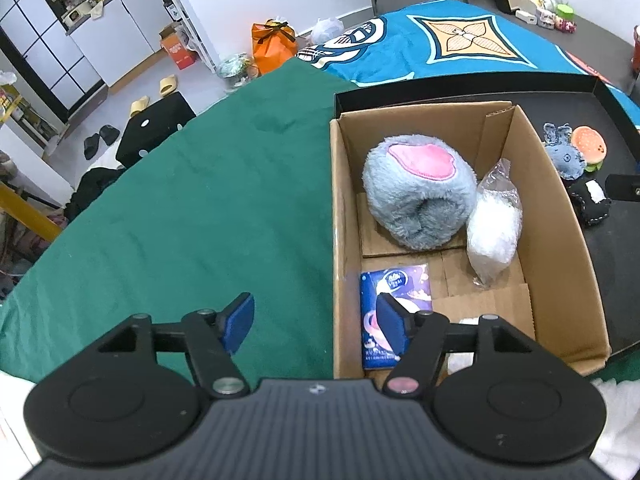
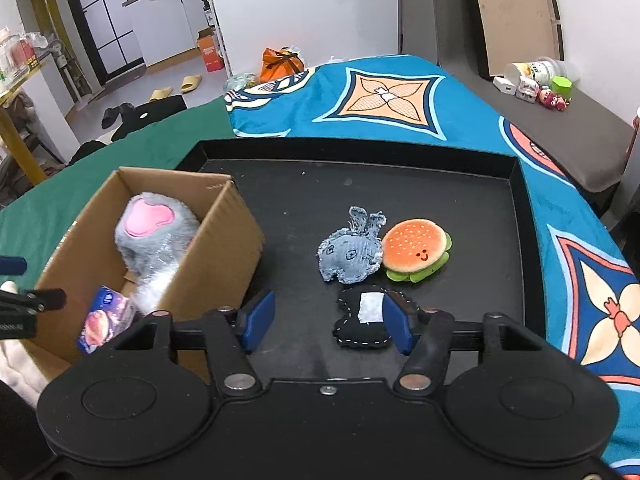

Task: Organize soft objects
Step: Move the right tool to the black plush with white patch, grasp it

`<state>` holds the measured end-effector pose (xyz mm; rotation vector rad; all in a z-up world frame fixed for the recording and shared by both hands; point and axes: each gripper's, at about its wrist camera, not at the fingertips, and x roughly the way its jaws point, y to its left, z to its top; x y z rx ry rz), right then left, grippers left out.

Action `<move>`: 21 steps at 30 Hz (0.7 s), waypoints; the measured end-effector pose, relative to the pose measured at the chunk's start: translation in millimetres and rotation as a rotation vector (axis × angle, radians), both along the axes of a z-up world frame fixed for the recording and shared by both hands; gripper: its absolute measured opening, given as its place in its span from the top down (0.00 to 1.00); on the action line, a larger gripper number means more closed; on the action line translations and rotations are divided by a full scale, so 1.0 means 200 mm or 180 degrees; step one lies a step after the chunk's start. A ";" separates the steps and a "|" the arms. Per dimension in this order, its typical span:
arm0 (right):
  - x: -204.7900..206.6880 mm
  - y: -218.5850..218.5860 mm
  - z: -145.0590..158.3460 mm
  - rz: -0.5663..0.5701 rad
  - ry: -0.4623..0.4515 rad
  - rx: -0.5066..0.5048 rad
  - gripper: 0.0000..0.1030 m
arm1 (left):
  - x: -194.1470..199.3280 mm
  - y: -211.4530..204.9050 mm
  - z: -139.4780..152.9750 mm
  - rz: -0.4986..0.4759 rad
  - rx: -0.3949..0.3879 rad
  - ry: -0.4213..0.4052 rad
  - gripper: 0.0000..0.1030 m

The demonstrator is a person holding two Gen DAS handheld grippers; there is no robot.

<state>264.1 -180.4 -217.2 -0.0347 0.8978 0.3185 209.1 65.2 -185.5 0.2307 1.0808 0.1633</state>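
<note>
A cardboard box (image 1: 560,216) (image 2: 224,248) holds a grey plush with a pink patch (image 1: 416,192) (image 2: 152,232), a clear bag of white stuffing (image 1: 494,232) and a blue tissue pack (image 1: 384,292) (image 2: 106,316). On the black tray (image 2: 400,184) lie a denim plush (image 2: 350,254) (image 1: 564,156), a burger plush (image 2: 416,250) (image 1: 588,146) and a black stitched plush (image 2: 362,322) (image 1: 590,202). My left gripper (image 1: 316,322) is open and empty, straddling the box's left wall. My right gripper (image 2: 328,322) is open and empty just above the black plush.
Green cloth (image 1: 200,200) covers the table left of the box. A blue patterned cloth (image 2: 400,96) lies behind the tray. Small toys and jars (image 2: 536,80) stand on a grey surface at the far right. An orange bag (image 1: 274,46) sits on the floor.
</note>
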 end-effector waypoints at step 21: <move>0.12 -0.01 -0.27 0.0008 0.0127 -0.0273 0.55 | 0.18 -0.13 -0.04 -0.0100 0.0342 0.0178 0.30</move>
